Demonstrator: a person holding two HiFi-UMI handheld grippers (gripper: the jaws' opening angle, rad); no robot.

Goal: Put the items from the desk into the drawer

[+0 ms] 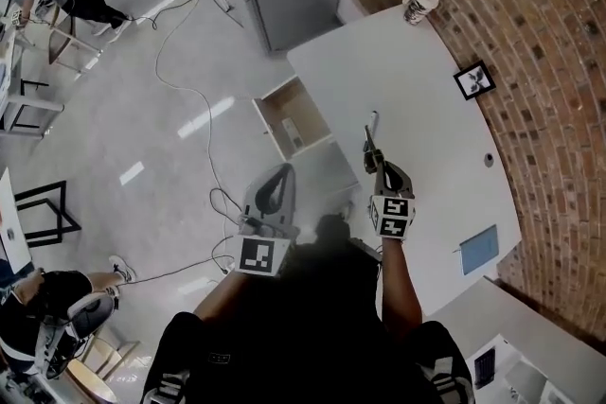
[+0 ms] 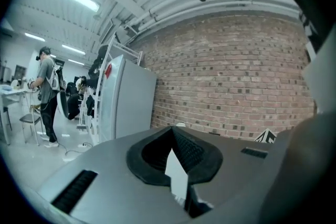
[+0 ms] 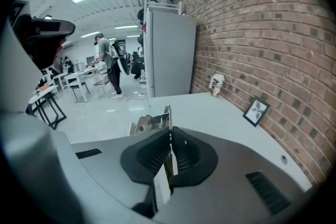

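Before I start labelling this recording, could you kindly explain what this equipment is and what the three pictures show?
There is no robot here. A person holds a two-jaw gripper in each hand. The head view looks down from a camera on the person's head. The other two views come from cameras riding on the grippers and look along their jaws.

The left gripper hangs near the open drawer. Its jaws meet at the tips with nothing between them. The right gripper is over the white desk and is shut on a thin metal item that I cannot identify.

On the desk are a paper cup, a small framed picture and a flat blue item.
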